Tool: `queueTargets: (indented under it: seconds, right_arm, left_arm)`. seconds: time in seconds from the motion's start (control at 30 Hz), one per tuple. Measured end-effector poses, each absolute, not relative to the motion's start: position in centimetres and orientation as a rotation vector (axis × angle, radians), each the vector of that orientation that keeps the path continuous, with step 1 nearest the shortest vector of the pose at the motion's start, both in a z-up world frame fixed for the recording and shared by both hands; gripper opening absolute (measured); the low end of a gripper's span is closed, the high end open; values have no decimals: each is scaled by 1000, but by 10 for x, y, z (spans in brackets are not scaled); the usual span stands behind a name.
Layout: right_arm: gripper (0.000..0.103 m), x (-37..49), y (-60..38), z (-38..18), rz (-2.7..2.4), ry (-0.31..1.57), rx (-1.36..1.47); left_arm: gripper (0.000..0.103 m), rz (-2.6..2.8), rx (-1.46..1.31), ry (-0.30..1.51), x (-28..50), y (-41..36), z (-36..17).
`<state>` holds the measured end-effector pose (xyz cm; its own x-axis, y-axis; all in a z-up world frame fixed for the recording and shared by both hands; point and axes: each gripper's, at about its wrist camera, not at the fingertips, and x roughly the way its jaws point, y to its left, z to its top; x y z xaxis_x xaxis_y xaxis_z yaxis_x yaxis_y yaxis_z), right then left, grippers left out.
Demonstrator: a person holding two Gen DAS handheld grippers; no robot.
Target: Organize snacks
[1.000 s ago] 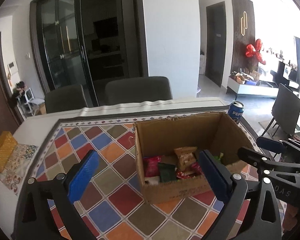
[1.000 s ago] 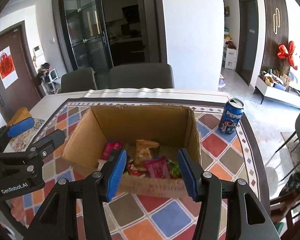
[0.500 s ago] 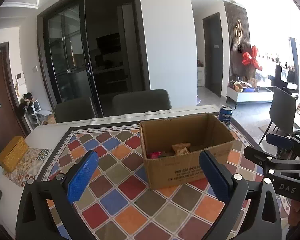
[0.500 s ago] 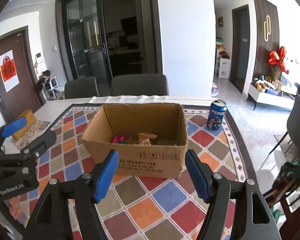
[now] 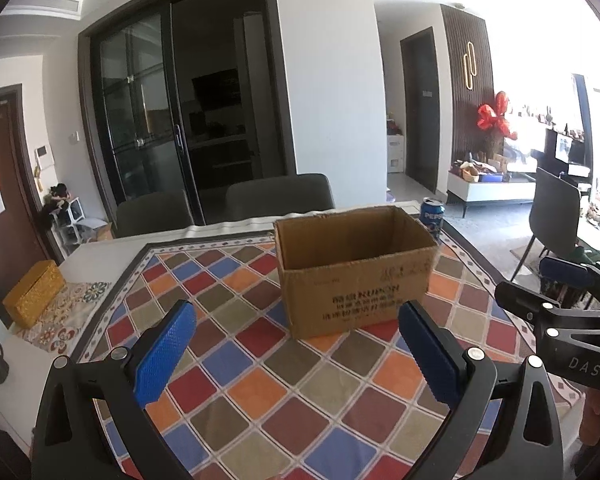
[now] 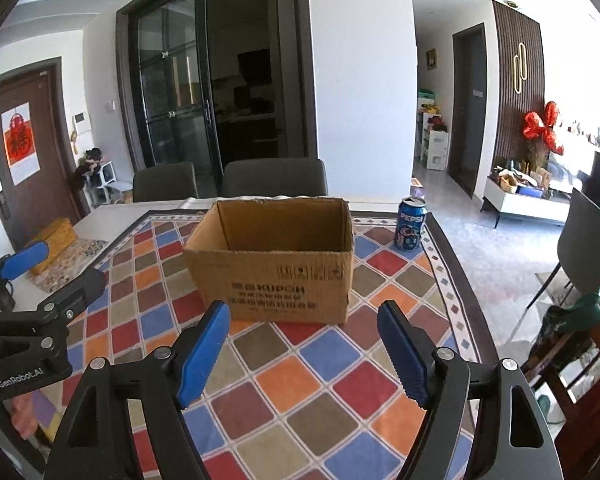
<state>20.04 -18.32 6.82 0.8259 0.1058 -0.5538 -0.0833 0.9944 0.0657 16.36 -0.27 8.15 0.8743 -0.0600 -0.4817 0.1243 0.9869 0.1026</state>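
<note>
Cardboard box (image 6: 271,268) stands upright and open-topped on a tablecloth (image 6: 308,376) patterned in coloured diamonds. Printed lettering shows on its near wall. From both wrist views only the bare inner walls are seen; its contents cannot be made out at this angle.

Left gripper (image 5: 296,354): blue pads (image 5: 162,354) spread wide, nothing between them, held above the cloth on the near side of the box and apart from it. In the right wrist view its black body shows at the left edge, over the cloth's left border.

Right gripper (image 6: 304,354): jaws have just been opening and now stand well spread, with nothing between the pads (image 6: 402,354). It also sits clear of the box, on the near side. In the left wrist view its body shows at the right edge.

Blue soda can (image 6: 411,222) stands upright on the cloth, just beyond the box's far right corner, not touching it. In the left wrist view the can (image 5: 432,218) is partly hidden behind that corner.

Yellow box (image 5: 34,294) lies on a separate patterned mat at the table's left end, well apart from the cardboard box. Two dark chairs (image 6: 274,178) stand at the far side of the table, and one more at the right.
</note>
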Motion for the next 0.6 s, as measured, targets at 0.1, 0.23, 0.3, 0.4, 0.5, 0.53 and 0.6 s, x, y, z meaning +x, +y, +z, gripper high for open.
queueTargets:
  seconds: [0.1, 0.23, 0.3, 0.4, 0.5, 0.53, 0.6]
  right_arm:
    - [77, 189, -184, 67, 104, 594, 47]
    - [77, 178, -185, 67, 108, 596, 51]
    - [77, 173, -183, 66, 108, 599, 50]
    - [77, 167, -183, 65, 105, 599, 47]
    - [77, 161, -183, 66, 103, 599, 49]
    - [77, 160, -183, 66, 104, 598, 50]
    - [77, 157, -183, 67, 104, 596, 48]
  left_arm:
    - [103, -102, 132, 495, 154, -4, 80]
    - [103, -122, 118, 503, 143, -5, 80]
    - [103, -119, 120, 498, 139, -5, 80]
    - [103, -119, 124, 488, 132, -5, 80]
    - [103, -120, 122, 486, 130, -5, 80]
    - [103, -120, 122, 484, 128, -5, 81]
    - [103, -112, 120, 478, 125, -5, 82]
